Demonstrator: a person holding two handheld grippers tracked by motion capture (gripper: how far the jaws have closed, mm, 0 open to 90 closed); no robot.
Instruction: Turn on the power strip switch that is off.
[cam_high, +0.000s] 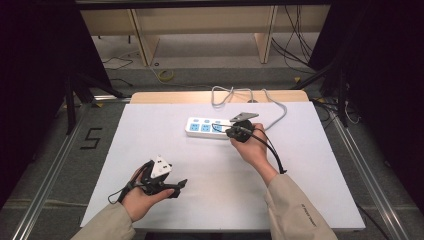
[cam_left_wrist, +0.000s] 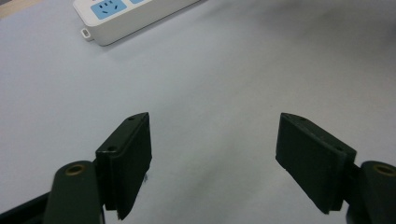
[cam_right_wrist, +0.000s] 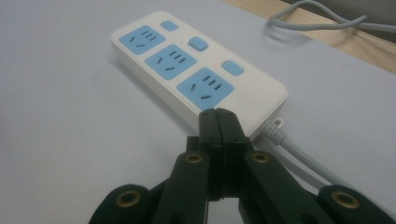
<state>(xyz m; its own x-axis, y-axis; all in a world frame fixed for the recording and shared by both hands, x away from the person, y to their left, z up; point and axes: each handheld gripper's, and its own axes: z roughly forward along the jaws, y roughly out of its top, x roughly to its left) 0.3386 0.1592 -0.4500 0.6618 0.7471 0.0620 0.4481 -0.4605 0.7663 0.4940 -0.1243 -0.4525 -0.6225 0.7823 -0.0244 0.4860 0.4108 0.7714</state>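
My right gripper (cam_right_wrist: 217, 114): jaws pressed together, nothing between, tips at the cord end of the white three-outlet power strip with blue sockets (cam_right_wrist: 187, 70) mid-table. Looks like a switch press; keep tips square on the button. Left gripper (cam_left_wrist: 212, 161): jaws wide apart, empty, resting near edge.

Counter (cam_high: 150, 150): covered by a white sheet, a wooden edge seen at the far side.
Power strip (cam_high: 207, 128): white with blue sockets, laid on the far middle of the sheet.
Cord (cam_high: 272, 102): grey, looped behind the strip.
Right tongs (cam_high: 235, 132): held at the strip's right end; jaw state cannot be told.
Left tongs (cam_high: 179, 187): held near the front left, well apart from the strip.
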